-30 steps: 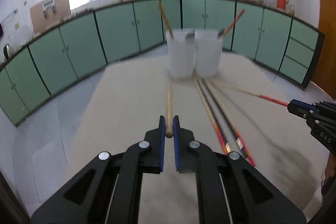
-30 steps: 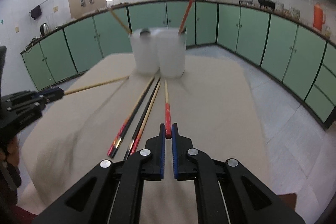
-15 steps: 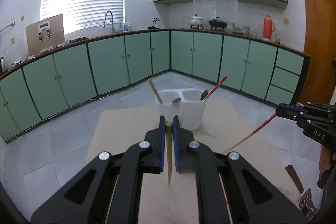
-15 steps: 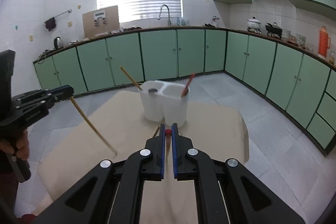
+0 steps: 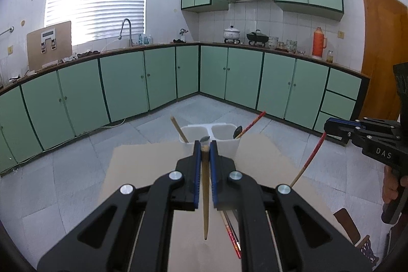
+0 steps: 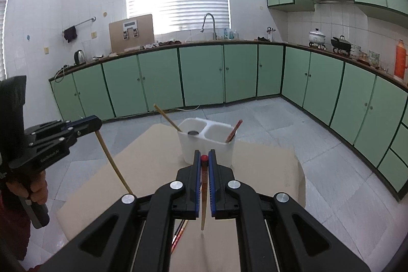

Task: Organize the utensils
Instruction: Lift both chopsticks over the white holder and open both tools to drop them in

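Chopsticks: one plain wooden chopstick (image 5: 205,198) pinched in the left gripper (image 5: 204,144), hanging point-down above the table; one red-topped chopstick (image 6: 203,185) pinched in the right gripper (image 6: 203,154), likewise hanging point-down.
Left gripper jaws: closed on the wooden chopstick near its blunt top end, blue pads pressing both sides.
Right gripper jaws: closed on the red-topped chopstick just below its red cap.
Loose chopsticks (image 5: 230,231): lying on the near part of the beige table (image 5: 142,165), right of the hanging wooden one; exact count hard to tell.
Utensil holder (image 6: 206,142): white, two compartments, at the far end of the table.
Holder contents: wooden chopstick (image 6: 167,117) leaning left out of the left compartment, beside a spoon (image 6: 193,133); red chopstick (image 6: 233,131) leaning right out of the right compartment.
Surroundings: green cabinets (image 5: 122,83) along the far walls.
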{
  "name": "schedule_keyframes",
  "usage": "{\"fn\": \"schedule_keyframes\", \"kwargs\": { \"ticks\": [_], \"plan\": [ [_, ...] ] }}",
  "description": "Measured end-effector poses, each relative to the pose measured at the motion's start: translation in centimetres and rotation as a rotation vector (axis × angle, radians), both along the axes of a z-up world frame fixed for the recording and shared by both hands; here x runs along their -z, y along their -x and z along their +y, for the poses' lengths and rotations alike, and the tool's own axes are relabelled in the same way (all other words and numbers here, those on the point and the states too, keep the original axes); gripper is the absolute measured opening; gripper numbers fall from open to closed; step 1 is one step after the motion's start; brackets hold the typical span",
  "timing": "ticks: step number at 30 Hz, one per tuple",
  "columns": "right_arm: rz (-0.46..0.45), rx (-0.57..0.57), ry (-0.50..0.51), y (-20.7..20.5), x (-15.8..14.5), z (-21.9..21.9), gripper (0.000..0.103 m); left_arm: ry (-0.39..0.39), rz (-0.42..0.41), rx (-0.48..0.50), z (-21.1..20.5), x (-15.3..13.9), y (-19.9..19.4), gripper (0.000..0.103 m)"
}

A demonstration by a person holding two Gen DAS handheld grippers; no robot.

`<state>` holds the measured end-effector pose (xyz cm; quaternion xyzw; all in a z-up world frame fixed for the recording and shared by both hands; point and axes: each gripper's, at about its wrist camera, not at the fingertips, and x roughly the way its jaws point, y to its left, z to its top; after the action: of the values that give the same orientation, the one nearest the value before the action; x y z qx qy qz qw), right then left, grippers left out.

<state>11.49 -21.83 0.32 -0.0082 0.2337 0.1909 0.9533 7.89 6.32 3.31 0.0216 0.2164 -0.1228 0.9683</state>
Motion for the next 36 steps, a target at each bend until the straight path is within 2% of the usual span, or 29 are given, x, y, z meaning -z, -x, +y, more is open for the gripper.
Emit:
{"fn": "schedule_keyframes", "kwargs": {
  "ticks": [7,13,20,24,30,33,36],
  "plan": [
    [-0.041,-0.01,-0.005,-0.4,-1.7,0.3,0.006,0.008,-0.047,0.002,-0.2,-1.8,-0.3,0.006],
    [-0.119,-0.015,-0.023,-1.7,-5.0,0.8,0.006,0.026,-0.121,0.009,-0.9,-4.7,-1.7,0.006],
    [-0.205,0.009,-0.04,-5.4,-9.0,1.4,0.006,0.049,-0.223,-0.016,-2.0,-8.6,-5.8,0.006],
    [-0.236,0.027,-0.025,-8.3,-10.0,2.3,0.006,0.067,-0.271,-0.031,-2.7,-10.0,-8.9,0.006],
    [-0.252,0.047,-0.023,-13.0,-8.6,3.0,0.006,0.078,-0.292,-0.05,-3.7,-9.6,-13.6,0.006],
    [-0.25,0.068,0.014,-15.7,-6.3,3.8,0.006,0.069,-0.269,-0.066,-4.0,-7.8,-16.2,0.006],
    [-0.191,0.059,0.003,-18.0,-3.7,3.9,0.006,0.059,-0.214,-0.065,-4.2,-5.4,-18.6,0.006]
  ]
}}
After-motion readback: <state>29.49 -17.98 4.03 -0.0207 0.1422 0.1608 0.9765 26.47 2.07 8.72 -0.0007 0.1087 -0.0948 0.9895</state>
